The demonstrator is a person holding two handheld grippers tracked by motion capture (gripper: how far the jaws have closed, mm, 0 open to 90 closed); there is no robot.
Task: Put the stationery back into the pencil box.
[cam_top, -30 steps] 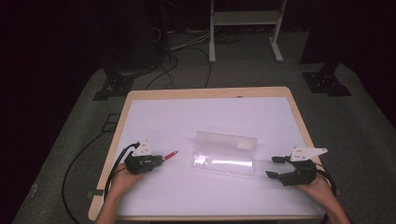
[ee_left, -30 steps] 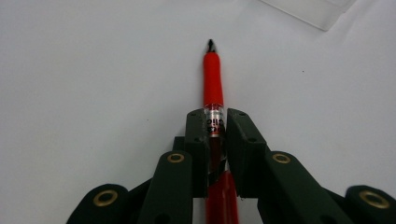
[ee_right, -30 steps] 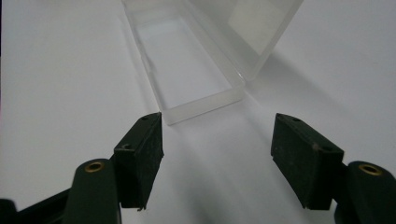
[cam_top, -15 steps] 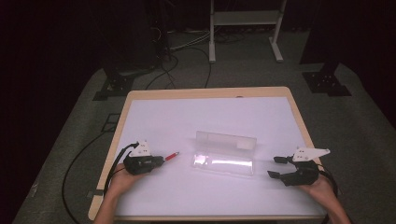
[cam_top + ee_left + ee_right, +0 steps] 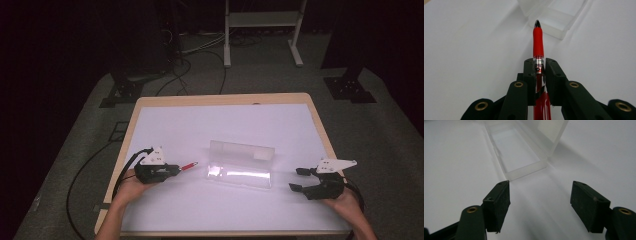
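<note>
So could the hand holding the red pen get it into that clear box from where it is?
Probably yes: the left gripper grips the red pen, the open clear box lies just ahead, and nothing stands between.

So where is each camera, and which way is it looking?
High view: above the near side of the table, looking forward and down; both hands, left tongs and right tongs show.
Left gripper view: rides the left tongs, looking along jaws shut on a red pen toward the clear box.
Right gripper view: rides the right tongs, open jaws facing the box.
All three share the clear box.
</note>
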